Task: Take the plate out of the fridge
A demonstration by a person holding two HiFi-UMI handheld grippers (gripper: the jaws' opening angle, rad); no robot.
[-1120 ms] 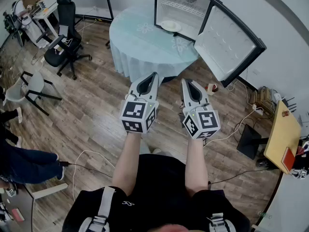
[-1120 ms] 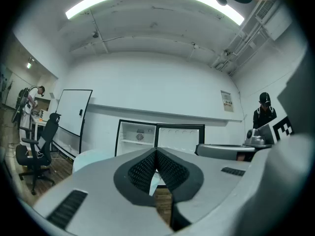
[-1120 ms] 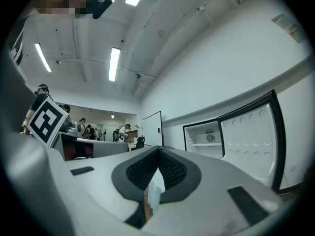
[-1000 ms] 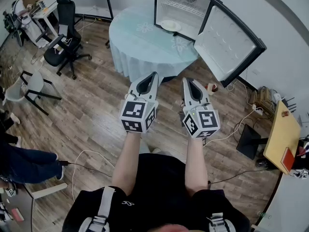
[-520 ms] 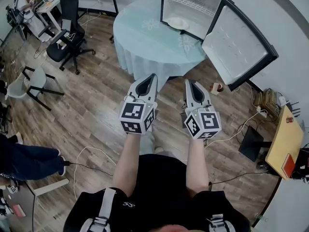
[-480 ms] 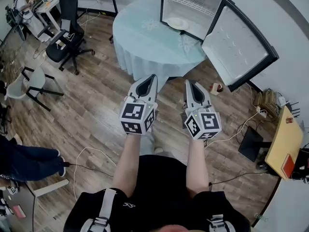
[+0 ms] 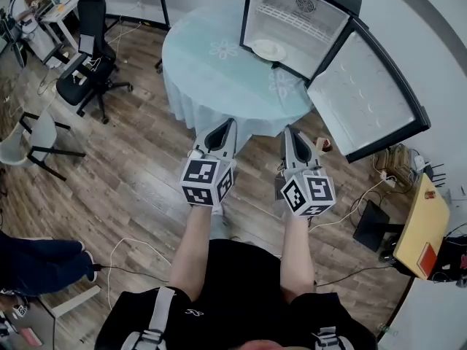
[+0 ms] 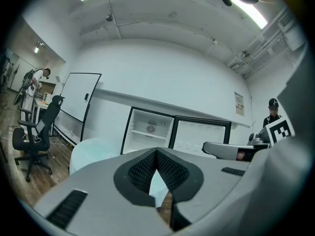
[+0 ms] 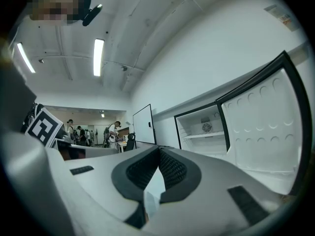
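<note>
A white plate [image 7: 268, 49] lies on the floor of the small open fridge [image 7: 295, 20], which stands on the round table [image 7: 219, 64] with a pale blue cloth. The fridge door [image 7: 368, 100] hangs wide open to the right. My left gripper [image 7: 230, 122] and right gripper [image 7: 287, 130] are held side by side above the wooden floor, short of the table's near edge, both shut with nothing between the jaws. The left gripper view shows the fridge [image 8: 147, 132] ahead beyond the shut left gripper [image 8: 156, 152]; the right gripper view shows the fridge [image 9: 202, 129] past the right gripper [image 9: 159, 150].
Black office chairs [image 7: 84, 68] and a white chair [image 7: 29, 133] stand on the left. Cables [image 7: 350, 203] and a power strip lie on the floor at right, next to a yellow desk [image 7: 423, 228]. A whiteboard [image 8: 76, 102] stands against the far wall.
The view has shifted: the table and fridge now lie closer and lower in the head view. Both grippers stay shut and side by side.
</note>
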